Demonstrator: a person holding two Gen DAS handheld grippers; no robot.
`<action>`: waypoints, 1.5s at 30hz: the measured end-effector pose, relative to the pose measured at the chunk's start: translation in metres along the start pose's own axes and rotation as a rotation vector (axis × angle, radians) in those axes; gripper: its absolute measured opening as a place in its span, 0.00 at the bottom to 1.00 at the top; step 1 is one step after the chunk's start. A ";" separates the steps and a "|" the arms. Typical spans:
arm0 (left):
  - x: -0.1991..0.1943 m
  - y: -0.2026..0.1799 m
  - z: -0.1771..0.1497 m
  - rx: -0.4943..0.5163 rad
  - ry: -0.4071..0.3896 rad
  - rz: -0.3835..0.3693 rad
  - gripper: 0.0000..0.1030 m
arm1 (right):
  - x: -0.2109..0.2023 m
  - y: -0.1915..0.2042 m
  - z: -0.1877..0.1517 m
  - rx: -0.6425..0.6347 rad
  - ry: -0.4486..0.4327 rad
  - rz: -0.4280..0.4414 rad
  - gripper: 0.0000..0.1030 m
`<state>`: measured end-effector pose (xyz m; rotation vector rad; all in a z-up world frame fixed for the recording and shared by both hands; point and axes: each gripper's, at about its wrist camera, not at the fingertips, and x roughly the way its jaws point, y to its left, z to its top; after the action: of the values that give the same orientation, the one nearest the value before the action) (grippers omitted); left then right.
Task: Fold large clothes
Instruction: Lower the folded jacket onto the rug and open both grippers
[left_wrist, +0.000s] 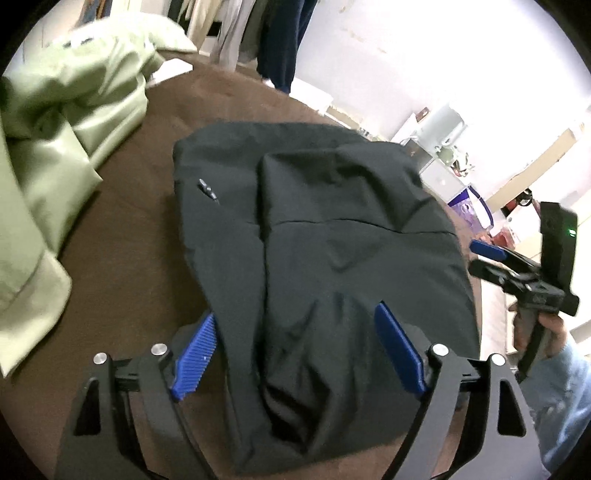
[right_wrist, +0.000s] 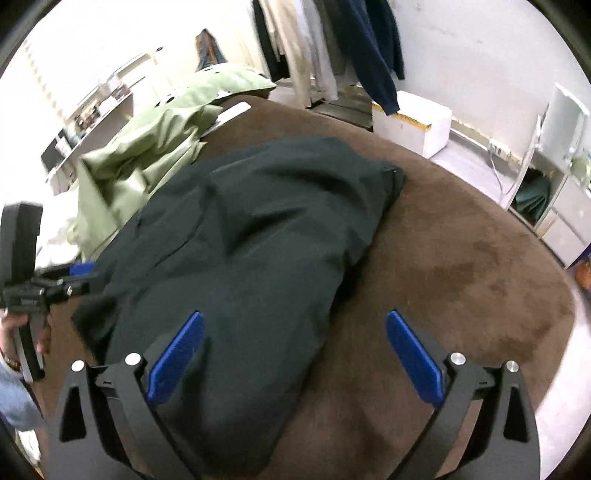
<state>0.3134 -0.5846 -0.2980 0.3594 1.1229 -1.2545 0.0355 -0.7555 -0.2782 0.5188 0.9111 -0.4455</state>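
A dark, roughly folded jacket (left_wrist: 332, 221) lies in a bundle on the brown bed cover (left_wrist: 129, 258), a small zip pull (left_wrist: 207, 190) showing on its left part. My left gripper (left_wrist: 295, 314) hangs open over the jacket's near end; its blue pads stand apart on either side of a fabric ridge without pressing it. In the right wrist view the same jacket (right_wrist: 258, 221) stretches away to the upper left. My right gripper (right_wrist: 295, 315) is open over its near right edge, one pad above cloth, the other above bare cover. Each view shows the other gripper (left_wrist: 484, 254) (right_wrist: 74, 275) in a hand.
Crumpled pale green bedding (left_wrist: 55, 147) (right_wrist: 147, 155) is piled at the bed's far left. Clothes hang on a rail (right_wrist: 332, 48) beyond the bed, with a white box (right_wrist: 413, 122) on the floor below. Shelves and cabinets (right_wrist: 561, 177) line the right wall.
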 end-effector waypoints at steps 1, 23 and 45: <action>-0.002 -0.003 0.003 0.004 -0.010 0.015 0.83 | -0.006 0.005 -0.005 -0.002 0.002 -0.002 0.94; 0.031 0.010 -0.063 -0.042 0.011 0.133 0.93 | 0.022 0.039 -0.084 -0.006 0.050 0.023 0.94; 0.018 0.010 -0.068 -0.046 -0.012 0.158 0.94 | 0.013 0.057 -0.074 -0.085 0.040 -0.097 0.94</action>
<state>0.2880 -0.5400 -0.3477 0.3978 1.0901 -1.0886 0.0286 -0.6685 -0.3135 0.4088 0.9927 -0.4835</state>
